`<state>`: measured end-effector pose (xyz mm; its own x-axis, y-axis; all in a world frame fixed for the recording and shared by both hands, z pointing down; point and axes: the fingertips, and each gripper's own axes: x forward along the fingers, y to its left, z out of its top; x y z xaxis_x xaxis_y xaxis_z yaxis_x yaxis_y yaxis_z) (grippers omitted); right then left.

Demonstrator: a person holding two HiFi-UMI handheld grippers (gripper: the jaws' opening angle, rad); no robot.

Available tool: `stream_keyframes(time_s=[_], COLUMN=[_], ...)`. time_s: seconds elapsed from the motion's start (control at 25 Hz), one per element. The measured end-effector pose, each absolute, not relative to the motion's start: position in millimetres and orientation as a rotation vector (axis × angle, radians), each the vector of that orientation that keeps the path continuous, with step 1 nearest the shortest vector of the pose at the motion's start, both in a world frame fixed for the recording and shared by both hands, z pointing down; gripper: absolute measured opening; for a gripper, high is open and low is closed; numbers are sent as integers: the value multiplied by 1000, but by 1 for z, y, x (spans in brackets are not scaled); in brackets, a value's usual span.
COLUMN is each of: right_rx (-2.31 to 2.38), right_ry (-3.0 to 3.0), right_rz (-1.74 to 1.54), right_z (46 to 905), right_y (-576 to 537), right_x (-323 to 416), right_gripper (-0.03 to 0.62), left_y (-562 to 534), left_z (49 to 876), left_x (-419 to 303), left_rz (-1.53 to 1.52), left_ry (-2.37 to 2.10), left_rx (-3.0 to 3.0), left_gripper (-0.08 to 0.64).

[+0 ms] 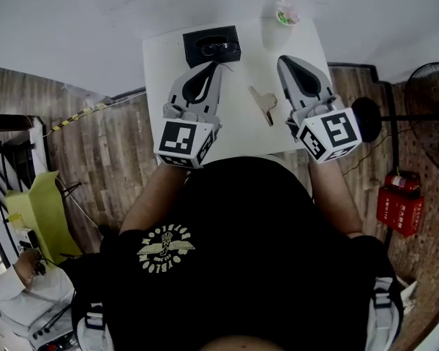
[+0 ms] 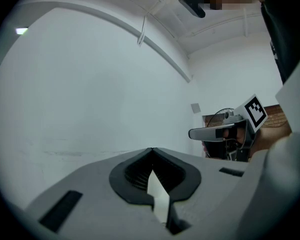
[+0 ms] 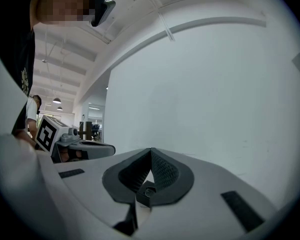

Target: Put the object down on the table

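Evidently nothing is held at this moment. The left claw is seen pressed together at its tips. In the left gripper view only pale background is glimpsed through the hollow behind them, so nothing is pinched. The right claw is likewise shut tight and empty, as is shown in the right gripper view. Both are held above the white counter, pointed away from the person and apart from each other.

The task's thing is taken to be the flat tan piece, which lies on the counter between the two claws and is touched by neither. On that reading the putting down is judged to be done already, or else the piece has yet to be lifted.

Several faults can be foreseen. The tan piece lies near the right claw, so it could be nudged toward the near edge by a careless sideways sweep. A white cup with something in it stands by the far edge, ahead of the right claw, and could be tipped by a forward push. A black box sits just ahead of the left claw and could be shoved likewise. Should the piece need to be grasped, its thin, flat shape is judged likely to slip from jaws not first spread.
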<state>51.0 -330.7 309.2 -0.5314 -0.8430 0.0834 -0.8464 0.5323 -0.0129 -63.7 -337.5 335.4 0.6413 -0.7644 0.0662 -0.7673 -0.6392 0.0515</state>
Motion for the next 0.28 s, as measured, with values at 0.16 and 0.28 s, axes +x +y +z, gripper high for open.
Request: stream_keyframes(time_s=[0.16,0.28], right_rx=[1527,1546], right_ry=[-2658,-2639], right_rz=[95,96], right_z=[314,318], right_y=[-332,-337], right_x=[47,41], right_gripper=[2,2], left_y=[-344,-351], left_z=[339,344], left_x=[-65,-69], left_rz=[51,48], left_ry=[-1239,-1207], left_rx=[2799,2810], left_gripper=[8,8])
